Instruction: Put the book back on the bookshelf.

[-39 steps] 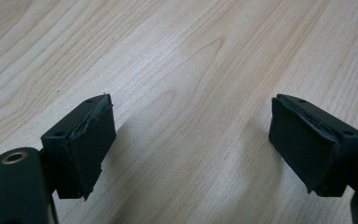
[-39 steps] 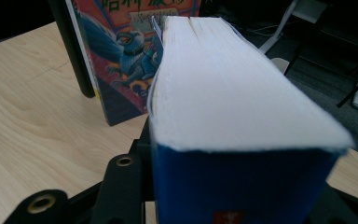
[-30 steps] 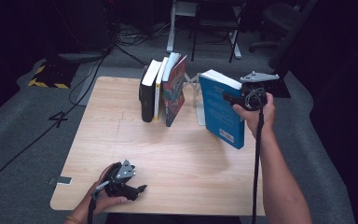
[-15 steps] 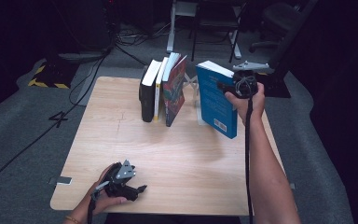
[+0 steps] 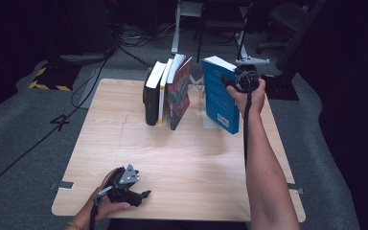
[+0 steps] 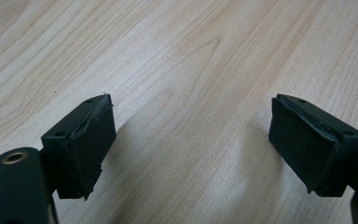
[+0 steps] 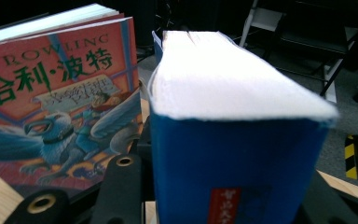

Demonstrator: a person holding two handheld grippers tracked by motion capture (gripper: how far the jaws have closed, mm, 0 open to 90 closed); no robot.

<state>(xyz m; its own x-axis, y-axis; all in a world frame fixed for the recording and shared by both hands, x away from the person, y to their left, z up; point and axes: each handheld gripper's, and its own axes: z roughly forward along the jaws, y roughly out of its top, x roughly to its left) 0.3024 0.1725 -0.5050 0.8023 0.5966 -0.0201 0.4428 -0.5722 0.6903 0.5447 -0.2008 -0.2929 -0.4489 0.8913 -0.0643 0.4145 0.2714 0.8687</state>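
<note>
Mid-task, by my read: right gripper fingers pinch the blue book upright at upper centre-right, apart from the 3 leaning books, not yet shelved; left gripper rests lower left on counter, fingers spread.

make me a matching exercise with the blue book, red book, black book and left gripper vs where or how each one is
Things:
1. blue book
2. red book
3. black book
4. left gripper

States:
A. open, near the table's front edge
B. left end of the standing row
C. held by the right gripper
D. right end of the standing row, leaning

Pairs: 1-C, 2-D, 3-B, 4-A
</note>
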